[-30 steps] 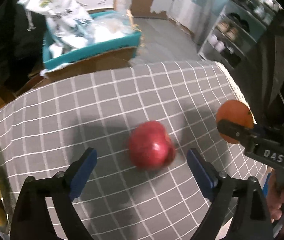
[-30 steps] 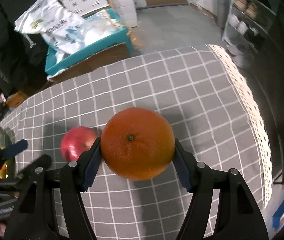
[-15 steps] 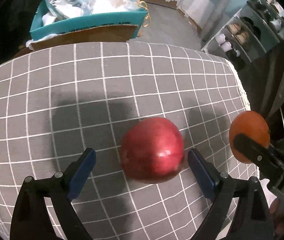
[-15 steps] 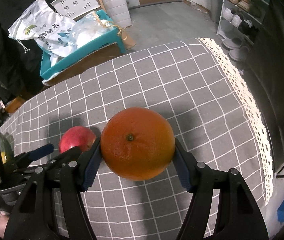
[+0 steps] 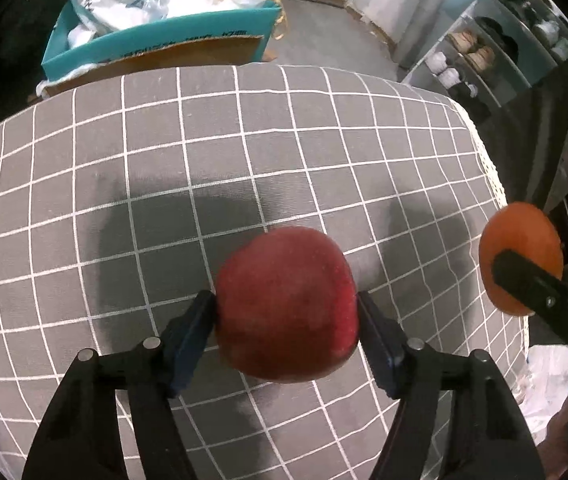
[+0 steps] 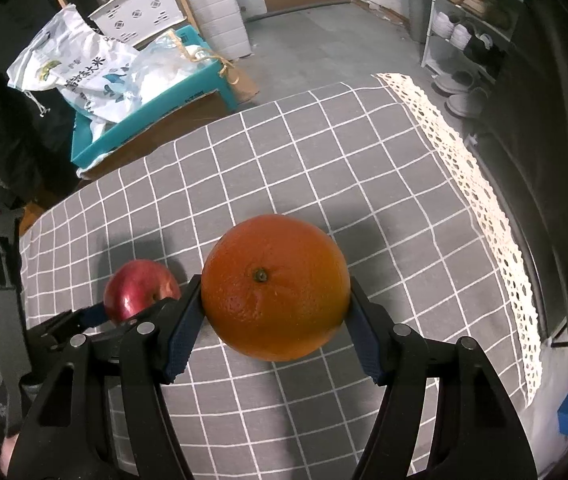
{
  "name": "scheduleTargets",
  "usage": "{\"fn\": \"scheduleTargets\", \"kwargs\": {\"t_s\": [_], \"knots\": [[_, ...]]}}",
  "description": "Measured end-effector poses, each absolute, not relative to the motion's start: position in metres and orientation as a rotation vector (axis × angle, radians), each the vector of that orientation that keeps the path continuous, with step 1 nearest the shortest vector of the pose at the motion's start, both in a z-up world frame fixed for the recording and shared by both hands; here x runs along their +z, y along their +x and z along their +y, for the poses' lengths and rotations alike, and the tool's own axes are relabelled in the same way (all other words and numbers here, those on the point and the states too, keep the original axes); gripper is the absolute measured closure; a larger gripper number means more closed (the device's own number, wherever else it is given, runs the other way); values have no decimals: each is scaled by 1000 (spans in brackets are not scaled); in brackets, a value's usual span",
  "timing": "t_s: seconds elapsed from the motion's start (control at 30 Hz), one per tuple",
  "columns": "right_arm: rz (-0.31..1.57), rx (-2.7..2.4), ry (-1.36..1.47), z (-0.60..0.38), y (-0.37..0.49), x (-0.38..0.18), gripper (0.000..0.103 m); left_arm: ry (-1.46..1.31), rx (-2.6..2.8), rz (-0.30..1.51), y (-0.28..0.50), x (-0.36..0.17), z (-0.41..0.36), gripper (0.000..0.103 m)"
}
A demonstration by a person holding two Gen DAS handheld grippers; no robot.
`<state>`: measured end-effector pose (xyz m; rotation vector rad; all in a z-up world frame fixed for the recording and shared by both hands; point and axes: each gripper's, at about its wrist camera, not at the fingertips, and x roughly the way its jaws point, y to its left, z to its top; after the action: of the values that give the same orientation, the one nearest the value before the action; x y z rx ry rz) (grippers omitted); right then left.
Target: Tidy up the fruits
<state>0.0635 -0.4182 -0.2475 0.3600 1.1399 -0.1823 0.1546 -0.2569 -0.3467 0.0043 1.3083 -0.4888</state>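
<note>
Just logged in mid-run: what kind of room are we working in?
Likely a lived-in home, perhaps an entryway or storage room: a shoe rack, a rice sack in a teal box, and a checked tablecloth.

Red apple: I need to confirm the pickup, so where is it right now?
In the left wrist view the red apple sits low and centre on the grey checked tablecloth, between the closing left gripper pads, left of the orange.

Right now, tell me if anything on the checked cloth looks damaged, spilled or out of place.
Nothing stands out. The red apple sits intact between the left gripper's closing jaws, the orange is whole in the right gripper, and the checked cloth shows no spill.
</note>
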Motion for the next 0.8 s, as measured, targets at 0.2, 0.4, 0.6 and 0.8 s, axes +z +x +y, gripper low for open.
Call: {"fn": "scheduleTargets", "kwargs": {"t_s": [0.2, 0.4, 0.6, 0.8], "knots": [[1117, -181, 319, -410, 65, -239, 36, 62, -466, 1215, 143, -327, -247, 34], [1073, -179, 253, -400, 62, -223, 36, 98, -430, 1127, 132, -296, -228, 36], [1033, -156, 195, -383, 61, -203, 36, 77, -400, 1081, 125, -274, -205, 40], [988, -121, 149, -364, 59, -180, 36, 43, -388, 1036, 120, -252, -184, 41]]}}
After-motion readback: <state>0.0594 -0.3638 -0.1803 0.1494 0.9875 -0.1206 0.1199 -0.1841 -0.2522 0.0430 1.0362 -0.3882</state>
